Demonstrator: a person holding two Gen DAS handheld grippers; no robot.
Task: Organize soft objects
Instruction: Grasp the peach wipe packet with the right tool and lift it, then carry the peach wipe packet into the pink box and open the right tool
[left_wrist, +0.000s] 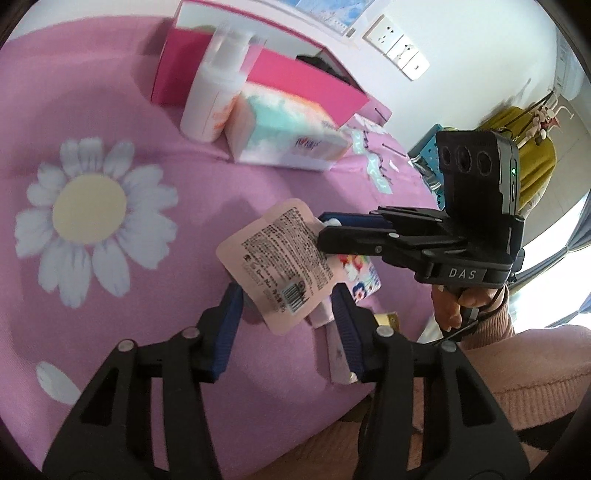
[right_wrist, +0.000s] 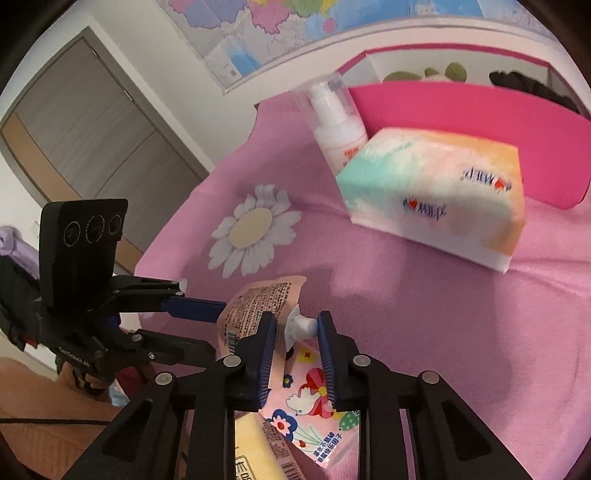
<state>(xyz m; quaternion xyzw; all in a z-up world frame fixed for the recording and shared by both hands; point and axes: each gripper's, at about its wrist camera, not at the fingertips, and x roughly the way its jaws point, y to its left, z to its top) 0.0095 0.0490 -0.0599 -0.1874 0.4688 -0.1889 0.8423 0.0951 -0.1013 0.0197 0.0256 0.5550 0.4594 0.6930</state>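
Observation:
A pale pink spouted pouch (left_wrist: 275, 264) with printed text and a barcode is held above the pink flowered cloth (left_wrist: 110, 110). My right gripper (left_wrist: 321, 232) is shut on its white spout cap (right_wrist: 301, 326), with the cap between its blue pads (right_wrist: 267, 343). My left gripper (left_wrist: 286, 295) is open, its fingers (left_wrist: 229, 317) on either side of the pouch's lower end. In the right wrist view the pouch (right_wrist: 258, 299) reaches toward the left gripper (right_wrist: 218, 312). A cartoon-printed tissue pack (right_wrist: 314, 406) lies under it.
A tissue box (left_wrist: 284, 134) and a white pump bottle (left_wrist: 214, 96) stand at the back before a magenta bin (left_wrist: 314, 85). A yellow packet (right_wrist: 258, 450) lies near the cloth's edge. Small items lie far right (left_wrist: 373, 155).

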